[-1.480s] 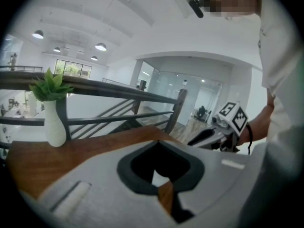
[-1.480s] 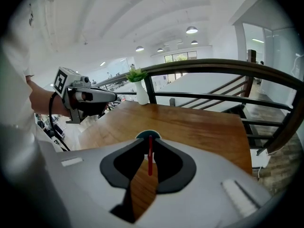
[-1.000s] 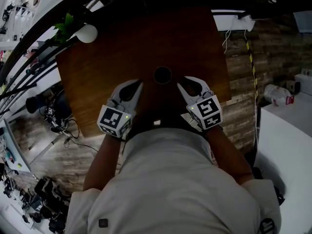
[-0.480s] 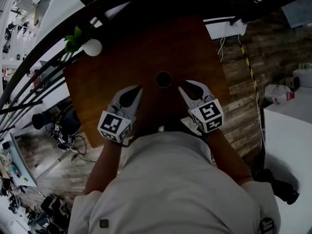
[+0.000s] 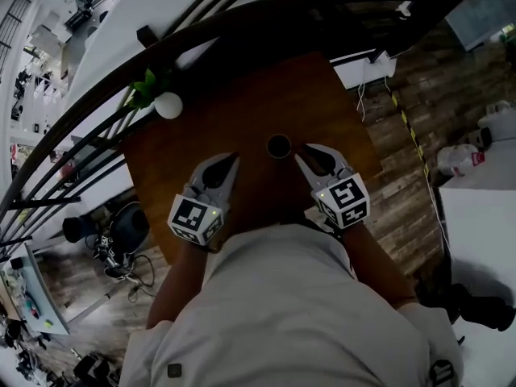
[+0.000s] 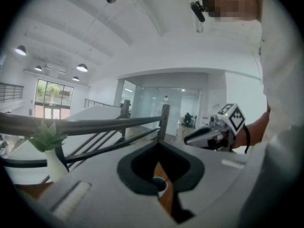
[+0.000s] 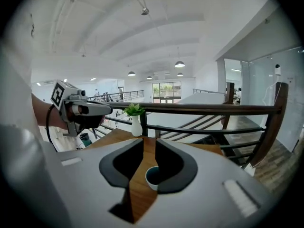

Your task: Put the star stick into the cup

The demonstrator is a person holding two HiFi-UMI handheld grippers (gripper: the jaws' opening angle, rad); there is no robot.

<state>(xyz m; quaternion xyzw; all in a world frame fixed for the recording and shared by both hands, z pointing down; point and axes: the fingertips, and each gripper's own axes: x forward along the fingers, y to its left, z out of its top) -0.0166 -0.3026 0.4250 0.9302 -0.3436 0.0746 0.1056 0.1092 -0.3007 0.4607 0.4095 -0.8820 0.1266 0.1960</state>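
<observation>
A small dark cup (image 5: 279,145) stands upright on the brown wooden table (image 5: 242,103). It also shows low between the jaws as the cup (image 6: 160,186) and the cup (image 7: 153,177). My left gripper (image 5: 232,160) hovers just left of and nearer than the cup, its tips together with nothing held; up close, this left gripper (image 6: 159,144) shows only table through its hollow. My right gripper (image 5: 300,153) sits just right of the cup, and the right gripper (image 7: 149,140) shows a narrow strip of table between its empty jaws. No star stick shows in any view.
A white vase with a green plant (image 5: 168,105) stands at the table's far left corner, by a dark railing (image 5: 201,31). The person's torso covers the near table edge. Wooden floor, cables and clutter lie around the table.
The head camera has tilted, so the table sits lower and further right in view. Both grippers keep about the same places on either side of the cup.
</observation>
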